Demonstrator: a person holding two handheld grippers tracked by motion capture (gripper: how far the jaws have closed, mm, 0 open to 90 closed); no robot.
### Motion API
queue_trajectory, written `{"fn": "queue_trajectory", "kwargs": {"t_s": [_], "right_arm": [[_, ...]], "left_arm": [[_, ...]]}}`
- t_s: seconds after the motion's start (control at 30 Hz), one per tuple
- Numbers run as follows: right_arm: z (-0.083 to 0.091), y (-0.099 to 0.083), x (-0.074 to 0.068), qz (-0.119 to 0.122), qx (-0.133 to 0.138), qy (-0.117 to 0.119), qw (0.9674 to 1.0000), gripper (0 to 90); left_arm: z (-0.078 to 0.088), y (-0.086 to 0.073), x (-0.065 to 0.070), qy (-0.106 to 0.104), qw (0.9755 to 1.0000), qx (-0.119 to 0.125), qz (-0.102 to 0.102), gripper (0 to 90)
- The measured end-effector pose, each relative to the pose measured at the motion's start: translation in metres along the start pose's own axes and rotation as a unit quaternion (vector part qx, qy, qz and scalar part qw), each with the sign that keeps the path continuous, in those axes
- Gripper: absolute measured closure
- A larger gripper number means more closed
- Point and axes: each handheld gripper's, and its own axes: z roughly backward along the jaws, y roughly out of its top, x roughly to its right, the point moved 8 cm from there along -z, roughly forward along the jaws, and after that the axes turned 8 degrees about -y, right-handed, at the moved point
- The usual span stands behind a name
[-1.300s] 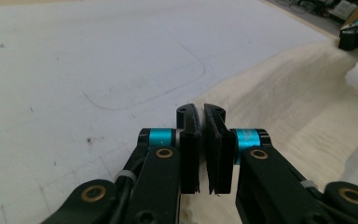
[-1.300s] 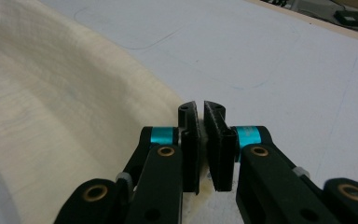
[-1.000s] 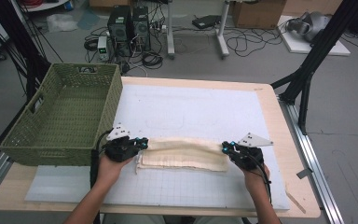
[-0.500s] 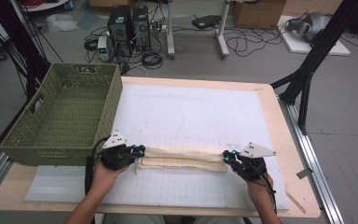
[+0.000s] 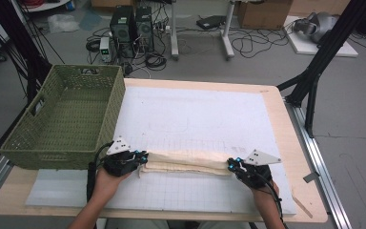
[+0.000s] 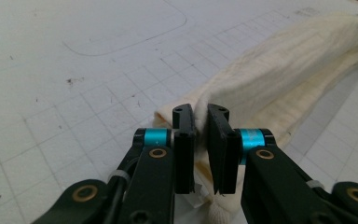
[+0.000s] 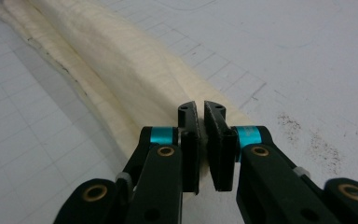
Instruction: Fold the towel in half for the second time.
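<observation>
The person's left forearm comes in from the bottom edge, the left gripper [image 5: 140,157] lying low on the mat and pointing toward the table's middle. Its jaws have just been opening a little; in the left gripper view [image 6: 200,123] a fold of the cream cloth [image 5: 186,162] still sits pinched in the narrow gap between the pads. Just behind that hand stands the green woven basket [image 5: 66,119], rectangular, with open slotted walls. The cloth is a soft, ribbed fabric folded into a long narrow band, lying on the white gridded mat [image 5: 195,114] near the table's front edge, stretched between both grippers. Since a second ago the band has been drawn nearer the person. The right gripper [image 5: 232,164] also lies low, jaws clamped on the cloth's other end [image 7: 200,122].
</observation>
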Motion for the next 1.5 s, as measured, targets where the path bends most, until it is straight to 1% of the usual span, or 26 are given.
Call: {"fn": "queue_trajectory", "kwargs": {"t_s": [0.03,0.07,0.13,0.17,0.27,0.33,0.37,0.43,0.47,0.53,0.6,0.7,0.83,0.9,1.0,1.07,1.1,1.13,1.2,1.23,1.27,1.3,1.33,1.37,1.43,1.5], "right_arm": [[0.0,0.0,0.0,0.001,-0.001,0.0,1.0,84.9],[0.0,-0.001,-0.001,0.001,-0.002,0.001,1.0,84.8],[0.0,-0.001,-0.001,0.003,-0.004,0.002,1.0,84.7],[0.0,-0.002,-0.001,0.002,-0.005,0.002,1.0,84.6],[0.001,-0.003,-0.002,0.003,-0.008,0.003,1.0,84.6],[0.001,-0.003,-0.002,0.004,-0.007,0.004,1.0,84.6],[0.002,-0.002,-0.002,0.004,-0.006,0.004,1.0,84.6],[0.002,-0.003,-0.003,0.004,-0.008,0.005,0.9999,84.6],[0.002,-0.003,-0.003,0.003,-0.01,0.005,0.9999,84.5],[0.002,-0.003,-0.003,0.004,-0.01,0.006,0.9999,84.6],[0.003,-0.004,-0.004,0.005,-0.013,0.007,0.9999,84.6],[0.003,-0.006,-0.008,0.01,-0.021,0.013,0.9996,84.5],[0.003,-0.008,-0.01,0.028,-0.03,0.009,0.9991,84.5],[0.004,-0.01,-0.01,0.029,-0.035,0.008,0.9989,84.2],[0.004,-0.013,-0.009,0.026,-0.042,0.008,0.9988,83.2],[0.005,-0.013,-0.008,0.022,-0.042,0.008,0.9989,81.5],[0.006,-0.012,-0.008,0.02,-0.042,0.008,0.9989,80.3],[0.007,-0.011,-0.008,0.019,-0.043,0.011,0.9988,78.6],[0.011,-0.002,-0.007,0.013,-0.032,0.007,0.9994,72.0],[0.013,0.004,-0.007,0.01,-0.023,0.004,0.9997,67.8],[0.016,0.013,-0.007,0.008,-0.006,-0.001,0.9999,63.6],[0.019,0.023,-0.008,-0.001,0.012,-0.006,0.9999,59.6],[0.019,0.029,-0.01,-0.003,0.02,-0.009,0.9998,56.0],[0.017,0.036,-0.013,-0.006,0.027,-0.014,0.9995,54.1],[0.009,0.045,-0.024,0.0,0.033,-0.011,0.9994,54.4],[-0.006,0.049,-0.037,0.009,0.025,-0.001,0.9996,57.1]], "left_arm": [[0.0,0.0,0.0,0.005,1.0,-0.002,-0.004,79.4],[0.0,0.0,0.0,0.009,1.0,-0.001,-0.003,74.9],[0.001,0.003,-0.001,0.018,0.9998,0.006,-0.002,61.9],[0.003,0.006,-0.001,0.02,0.9997,0.013,-0.003,57.7],[0.01,0.02,-0.001,0.026,0.9985,0.049,0.0,47.1],[0.016,0.029,-0.001,0.031,0.9969,0.072,0.002,45.4],[0.02,0.035,-0.001,0.035,0.9956,0.087,0.005,44.7],[0.024,0.043,-0.001,0.031,0.9935,0.109,0.014,44.7],[0.024,0.046,-0.001,0.029,0.9927,0.116,0.018,44.7],[0.022,0.047,0.001,0.02,0.9925,0.118,0.026,45.0],[0.015,0.046,0.004,0.01,0.9934,0.109,0.032,45.3],[-0.001,0.041,0.01,-0.008,0.9958,0.084,0.034,46.2],[-0.014,0.036,0.015,-0.012,0.9982,0.055,0.02,47.3],[-0.019,0.028,0.016,-0.005,0.9996,0.024,0.015,51.8],[-0.025,0.012,0.015,0.006,0.9998,-0.016,0.004,57.5],[-0.028,0.001,0.015,0.001,0.9992,-0.04,0.005,60.3],[-0.029,-0.002,0.014,0.004,0.9989,-0.047,0.002,61.5],[-0.028,-0.004,0.013,0.007,0.9987,-0.051,-0.003,62.3],[-0.028,-0.004,0.011,0.008,0.9989,-0.046,0.003,63.1],[-0.028,-0.003,0.01,0.01,0.9989,-0.046,-0.002,63.1],[-0.028,-0.003,0.011,0.012,0.9988,-0.047,-0.004,63.2],[-0.029,-0.003,0.011,0.012,0.9989,-0.046,-0.006,63.3],[-0.029,-0.004,0.011,0.015,0.9986,-0.049,-0.012,63.4],[-0.029,-0.003,0.011,0.018,0.9986,-0.048,-0.015,63.8],[-0.03,-0.002,0.011,0.025,0.9983,-0.047,-0.022,64.4],[-0.03,-0.002,0.011,0.028,0.9979,-0.05,-0.029,66.3]]}}
